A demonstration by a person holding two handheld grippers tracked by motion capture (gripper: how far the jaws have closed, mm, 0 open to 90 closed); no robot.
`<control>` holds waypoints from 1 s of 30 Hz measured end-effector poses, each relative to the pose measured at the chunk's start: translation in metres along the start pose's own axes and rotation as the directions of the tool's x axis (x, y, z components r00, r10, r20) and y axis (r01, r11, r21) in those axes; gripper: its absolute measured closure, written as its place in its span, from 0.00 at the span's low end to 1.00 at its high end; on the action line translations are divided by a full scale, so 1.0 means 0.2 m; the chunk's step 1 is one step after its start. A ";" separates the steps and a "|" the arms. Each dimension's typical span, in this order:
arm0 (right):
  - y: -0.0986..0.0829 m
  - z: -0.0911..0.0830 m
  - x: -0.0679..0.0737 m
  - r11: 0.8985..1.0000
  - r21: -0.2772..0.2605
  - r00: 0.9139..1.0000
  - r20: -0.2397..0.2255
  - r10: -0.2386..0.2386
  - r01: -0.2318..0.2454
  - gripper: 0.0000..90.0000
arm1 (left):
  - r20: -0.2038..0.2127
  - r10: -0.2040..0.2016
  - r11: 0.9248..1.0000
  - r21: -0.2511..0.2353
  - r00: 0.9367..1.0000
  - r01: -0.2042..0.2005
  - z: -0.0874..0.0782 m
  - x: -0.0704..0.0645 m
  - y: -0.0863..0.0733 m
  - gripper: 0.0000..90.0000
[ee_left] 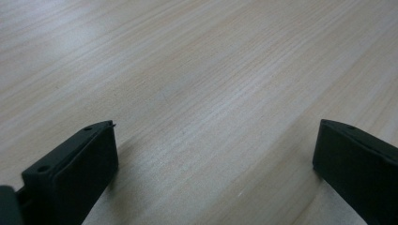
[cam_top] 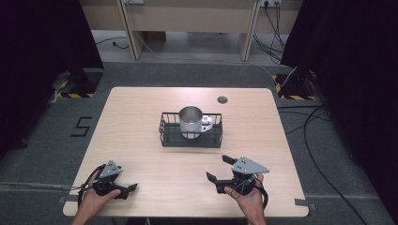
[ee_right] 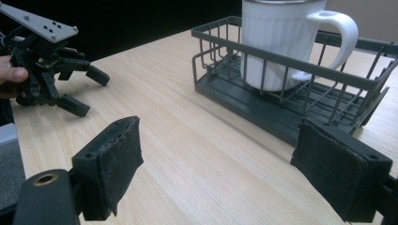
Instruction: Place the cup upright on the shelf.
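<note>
A white ribbed mug (cam_top: 191, 123) with a shiny metal inside stands upright in a dark wire basket (cam_top: 169, 133) at the middle of the wooden table. In the right gripper view the mug (ee_right: 277, 42) has its handle to the right, and the basket (ee_right: 220, 84) lies just beyond my jaws. My right gripper (cam_top: 219, 168) rests near the front edge, open and empty, with its jaws towards the basket. The right gripper (ee_right: 218, 154) has its padded jaws spread wide. My left gripper (cam_top: 127, 190) sits at the front left, open over bare wood. Its jaws (ee_left: 216, 145) hold nothing.
A small round grommet (cam_top: 222, 99) is set in the table behind the basket. The other gripper (ee_right: 89, 91) appears at the far left of the right gripper view. Cables (cam_top: 319, 140) lie on the floor to the right, and a "5" (cam_top: 80, 126) is marked to the left.
</note>
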State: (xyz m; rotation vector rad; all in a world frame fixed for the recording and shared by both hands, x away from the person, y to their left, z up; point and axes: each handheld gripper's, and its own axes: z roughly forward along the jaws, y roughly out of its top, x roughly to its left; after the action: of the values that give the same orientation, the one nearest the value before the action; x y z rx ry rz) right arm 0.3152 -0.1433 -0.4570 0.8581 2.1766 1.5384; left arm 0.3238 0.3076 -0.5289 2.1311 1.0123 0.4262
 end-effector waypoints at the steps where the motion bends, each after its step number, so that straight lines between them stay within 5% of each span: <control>1: -0.01 0.00 0.00 1.000 0.002 1.000 -0.001 0.005 -0.005 0.17 | 0.000 0.000 1.000 0.000 1.000 0.000 0.00 0.00 0.00 0.00; 30: -0.18 -0.06 -0.02 0.998 0.049 0.998 0.035 0.043 -0.044 0.17 | 0.000 0.000 1.000 0.000 1.000 0.000 0.00 0.00 0.00 0.00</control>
State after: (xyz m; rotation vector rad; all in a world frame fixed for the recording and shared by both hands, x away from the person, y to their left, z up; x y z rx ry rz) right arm 0.3007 -0.1623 -0.4856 0.9463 2.1947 1.4843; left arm 0.3238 0.3076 -0.5289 2.1313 1.0123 0.4260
